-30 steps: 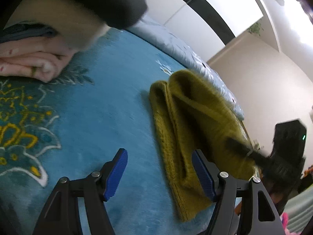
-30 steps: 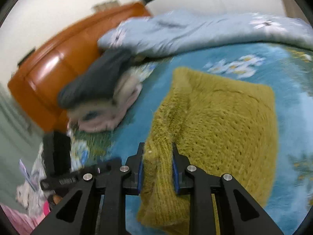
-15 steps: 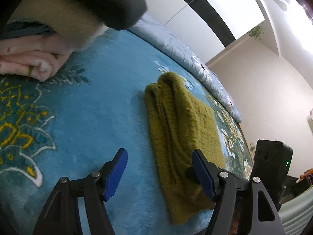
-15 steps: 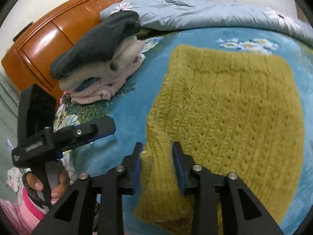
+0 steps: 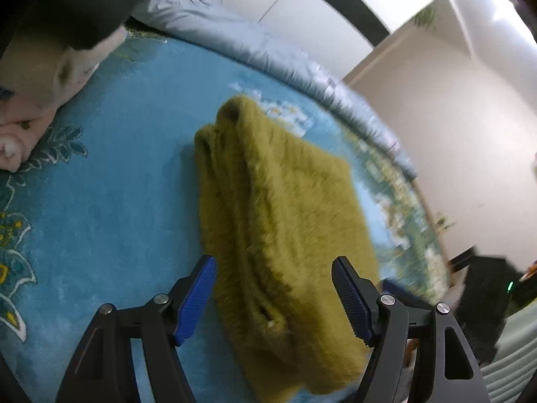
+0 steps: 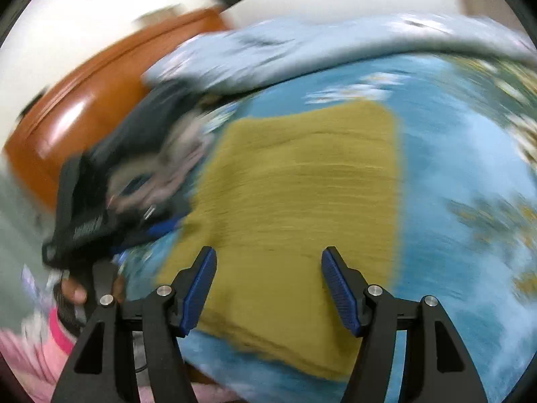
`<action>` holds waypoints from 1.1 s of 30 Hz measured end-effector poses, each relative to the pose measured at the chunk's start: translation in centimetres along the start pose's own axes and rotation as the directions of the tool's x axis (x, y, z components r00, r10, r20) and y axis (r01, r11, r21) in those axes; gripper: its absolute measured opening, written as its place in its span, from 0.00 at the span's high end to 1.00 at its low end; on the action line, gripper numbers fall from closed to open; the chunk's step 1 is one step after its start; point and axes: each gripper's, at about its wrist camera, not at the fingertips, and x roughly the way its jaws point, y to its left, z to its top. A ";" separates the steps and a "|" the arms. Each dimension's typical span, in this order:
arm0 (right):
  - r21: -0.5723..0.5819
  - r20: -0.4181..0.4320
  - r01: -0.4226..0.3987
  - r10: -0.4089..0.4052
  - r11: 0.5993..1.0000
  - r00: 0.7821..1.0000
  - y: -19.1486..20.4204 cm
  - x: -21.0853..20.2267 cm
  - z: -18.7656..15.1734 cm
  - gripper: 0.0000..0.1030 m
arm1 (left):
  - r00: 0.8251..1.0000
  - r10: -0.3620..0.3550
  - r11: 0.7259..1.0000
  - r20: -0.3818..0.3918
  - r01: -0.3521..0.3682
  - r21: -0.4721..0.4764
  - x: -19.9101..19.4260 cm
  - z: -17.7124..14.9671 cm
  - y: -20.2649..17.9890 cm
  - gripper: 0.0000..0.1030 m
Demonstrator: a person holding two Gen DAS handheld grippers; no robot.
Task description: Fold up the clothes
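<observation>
Right gripper (image 6: 268, 285) lets go, jaws opening and empty over the sweater (image 6: 295, 208); left gripper (image 5: 273, 297) open, straddling its long folded edge.

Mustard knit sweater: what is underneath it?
The folded sweater lies on a blue floral blanket, which shows all around it. Its lower layers and the blanket beneath are covered.
</observation>
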 end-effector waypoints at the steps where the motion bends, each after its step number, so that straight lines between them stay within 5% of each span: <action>1: 0.057 0.012 0.015 -0.016 0.998 1.000 -1.6 -0.6 -0.2 0.35 | 1.000 0.030 0.999 -0.005 -0.030 0.014 0.1 -0.2 0.0 0.27; 6: 0.203 -0.007 0.004 -0.002 0.979 1.000 -5.5 -1.1 -1.6 0.35 | 0.988 0.151 0.988 0.005 -0.152 0.038 -0.5 -1.3 1.7 0.26; 12: 0.283 -0.068 -0.139 0.165 0.949 0.984 -5.7 1.9 -2.8 0.33 | 0.991 0.137 0.990 -0.011 -0.137 -0.034 -1.2 -1.7 4.0 0.25; 16: 0.317 -0.044 -0.177 0.200 0.932 0.979 -6.0 2.0 -3.1 0.33 | 0.990 0.141 0.990 -0.007 -0.141 -0.018 -1.1 -1.5 3.5 0.25; 21: 0.414 0.002 -0.237 0.259 0.879 0.966 -7.8 1.3 -3.4 0.69 | 0.994 0.106 0.994 -0.010 -0.106 -0.025 -1.0 -1.3 3.4 0.25; 25: 0.464 0.022 -0.282 0.307 0.840 0.951 -9.5 0.4 -3.0 0.72 | 0.999 0.044 0.998 -0.025 -0.045 -0.042 -0.9 -1.5 3.1 0.25; 33: 0.475 0.088 -0.141 0.113 0.868 0.990 -16.4 -4.4 2.5 0.74 | 0.999 -0.014 0.999 -0.043 0.011 -0.049 -0.4 -1.4 2.8 0.25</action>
